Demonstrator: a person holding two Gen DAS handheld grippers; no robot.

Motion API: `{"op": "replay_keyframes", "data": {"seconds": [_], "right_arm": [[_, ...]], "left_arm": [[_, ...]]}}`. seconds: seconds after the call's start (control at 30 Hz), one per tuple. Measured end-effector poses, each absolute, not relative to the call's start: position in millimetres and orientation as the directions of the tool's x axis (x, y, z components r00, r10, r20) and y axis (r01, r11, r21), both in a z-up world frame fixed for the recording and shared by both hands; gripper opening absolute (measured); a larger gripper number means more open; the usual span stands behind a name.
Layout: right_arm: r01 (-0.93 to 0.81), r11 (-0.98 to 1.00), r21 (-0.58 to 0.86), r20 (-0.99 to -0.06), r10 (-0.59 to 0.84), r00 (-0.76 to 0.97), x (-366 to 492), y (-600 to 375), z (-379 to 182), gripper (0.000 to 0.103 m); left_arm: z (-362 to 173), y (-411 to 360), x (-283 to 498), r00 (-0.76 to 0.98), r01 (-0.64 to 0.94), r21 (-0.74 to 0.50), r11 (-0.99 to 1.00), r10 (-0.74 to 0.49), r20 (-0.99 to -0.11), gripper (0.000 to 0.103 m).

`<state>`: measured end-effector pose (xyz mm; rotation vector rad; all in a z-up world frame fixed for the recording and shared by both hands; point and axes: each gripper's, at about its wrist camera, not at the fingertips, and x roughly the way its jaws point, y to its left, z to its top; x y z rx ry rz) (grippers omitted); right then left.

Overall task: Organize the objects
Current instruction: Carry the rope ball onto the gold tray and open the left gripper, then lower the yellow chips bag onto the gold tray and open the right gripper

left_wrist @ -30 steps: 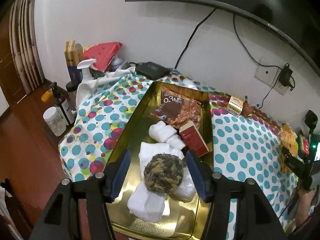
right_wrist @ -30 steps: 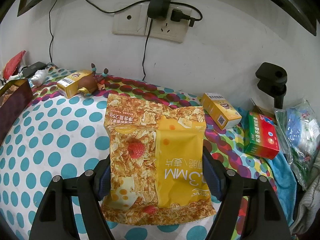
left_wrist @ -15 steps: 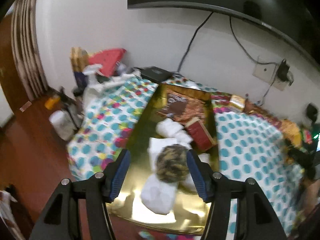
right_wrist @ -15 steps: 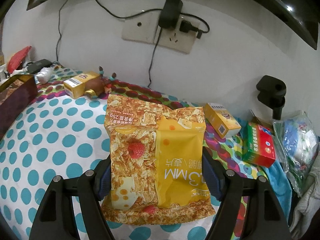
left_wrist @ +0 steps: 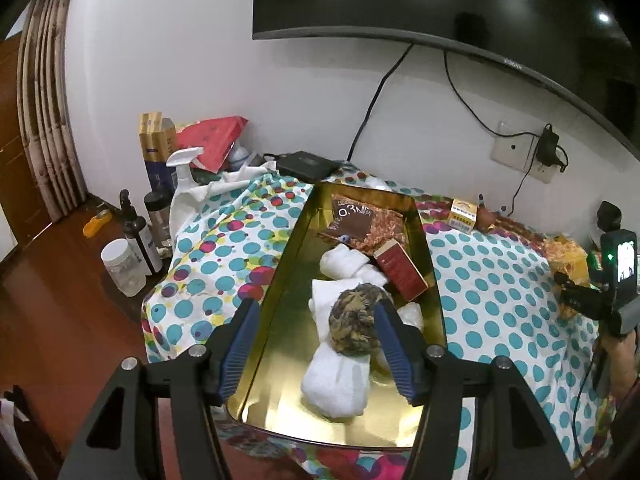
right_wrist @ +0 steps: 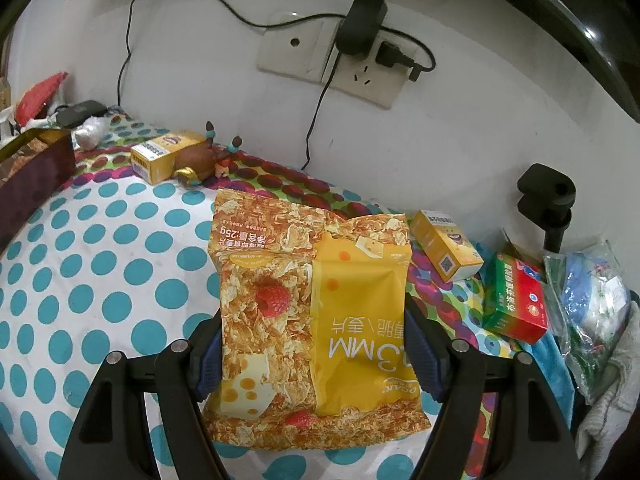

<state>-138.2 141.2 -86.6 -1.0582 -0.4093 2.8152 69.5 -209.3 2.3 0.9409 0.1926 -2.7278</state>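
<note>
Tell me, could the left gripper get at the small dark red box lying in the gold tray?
Probably yes. The left gripper is open and empty above the gold tray; the small dark red box lies uncovered beyond the mottled brown ball, its top free, white rolls beside it.

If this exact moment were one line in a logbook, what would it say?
left gripper: open above gold tray, empty | right gripper: shut on yellow snack bag, above polka-dot cloth | bag not yet in tray

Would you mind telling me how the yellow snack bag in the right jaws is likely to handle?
The snack bag looks puffy and thin-walled, so probably light and crushable. Its glossy film may slip. Wider than the right gripper, its edges would likely sag.
</note>
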Motion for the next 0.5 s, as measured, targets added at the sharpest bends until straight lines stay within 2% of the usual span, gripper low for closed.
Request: {"op": "replay_keyframes", "data": {"seconds": [0.17,0.5], "right_arm": [[0.025,-0.971,-0.237,-0.600,0.126,-0.790,-137.1,115.9,-50.6,0.073],[0.295,-0.951,-0.092,-0.598,-0.185,-0.780,-131.1,-11.5,12.8,0.074]], "left_arm": [[-2.4,-217.8,72.7,-0.765,0.270,-0.064,-0.961,-0.174,-0.621,0.061],[-6.5,-241.6,86.8,-0.763,0.294,-0.091,-0.951,-0.177,-0.621,0.061]]}}
